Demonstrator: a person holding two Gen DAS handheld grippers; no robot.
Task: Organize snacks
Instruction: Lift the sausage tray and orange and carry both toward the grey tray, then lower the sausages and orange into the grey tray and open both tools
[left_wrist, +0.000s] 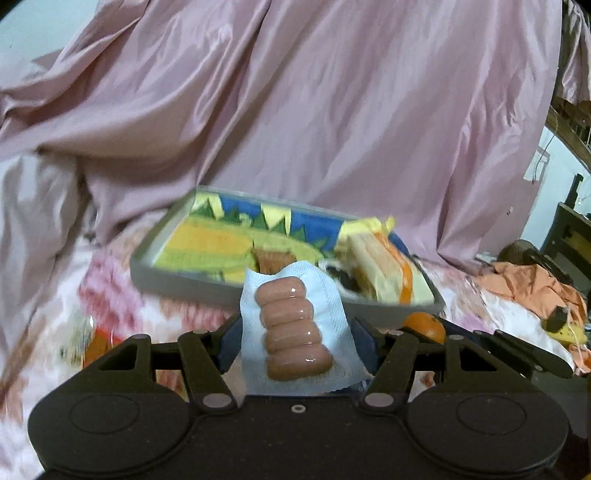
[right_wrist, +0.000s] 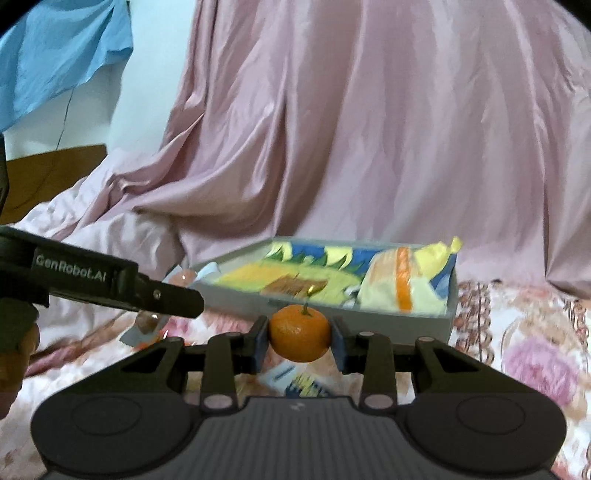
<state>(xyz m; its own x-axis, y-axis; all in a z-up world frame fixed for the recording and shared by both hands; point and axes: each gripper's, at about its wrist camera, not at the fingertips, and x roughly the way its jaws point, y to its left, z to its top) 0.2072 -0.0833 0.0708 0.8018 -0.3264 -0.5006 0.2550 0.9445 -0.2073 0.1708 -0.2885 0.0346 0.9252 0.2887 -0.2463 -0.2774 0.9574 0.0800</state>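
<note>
Left wrist view: the left gripper (left_wrist: 295, 341) clamps a sausage pack (left_wrist: 293, 328), long axis pointing ahead toward the tray (left_wrist: 177, 282) on the bed; the right gripper (right_wrist: 300, 338) squeezes a tangerine (right_wrist: 300, 336), the tray just beyond.

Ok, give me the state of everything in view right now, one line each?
Left hand-held gripper: shut on the sausage pack.
Sausage pack: sealed, held upright, off the bed.
Right hand-held gripper: shut on the mandarin.
Mandarin: whole, stem up, held off the bed.
Tray: on the bed, open-topped, partly filled.
Yellow snack bag: lying in the tray's right end.
</note>
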